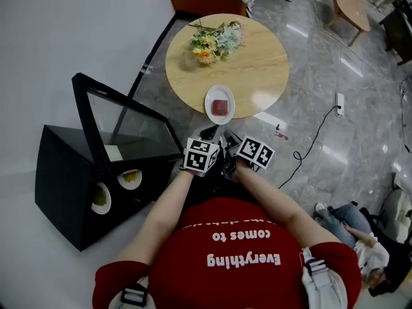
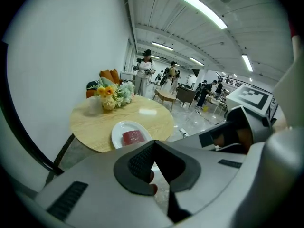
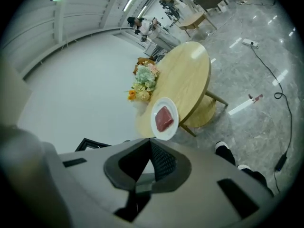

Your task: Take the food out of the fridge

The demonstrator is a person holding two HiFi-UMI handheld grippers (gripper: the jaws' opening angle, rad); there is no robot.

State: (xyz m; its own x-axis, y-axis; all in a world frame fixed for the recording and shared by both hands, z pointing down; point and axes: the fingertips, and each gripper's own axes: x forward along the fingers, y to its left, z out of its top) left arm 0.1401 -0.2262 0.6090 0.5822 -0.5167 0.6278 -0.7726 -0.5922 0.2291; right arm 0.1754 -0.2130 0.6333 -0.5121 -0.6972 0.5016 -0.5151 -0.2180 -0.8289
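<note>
**Food.** Two plates of food stayed inside the black fridge (image 1: 61,185): one with yellowish food (image 1: 131,178) and, to its left, one with greenish food (image 1: 100,198). A third portion, a slab of red meat (image 1: 219,106), lay on a white plate (image 1: 220,88) on the round wooden table (image 1: 261,66). That plate sat at the table edge nearest you.

**Grippers.** Your left gripper (image 2: 155,145) had its jaws together at the tips, and nothing was caught between the pads. Your right gripper (image 3: 151,144) was likewise fully closed and empty. You held the two side by side, close together, above the floor between the fridge and the table. Neither touched the fridge, the table or any plate, and both pointed toward the meat plate.

**Edges and clearance.**
- The fridge's glass door (image 1: 132,131) stood wide open, with its free corner just beside your left gripper's marker cube.
- A bunch of flowers (image 1: 215,42) lay on the far side of the table, well apart from the plate.
- A power strip (image 1: 339,103) and its cable trailed over the stone floor to your right.
- A seated person (image 1: 351,227) was near your right side.
</note>
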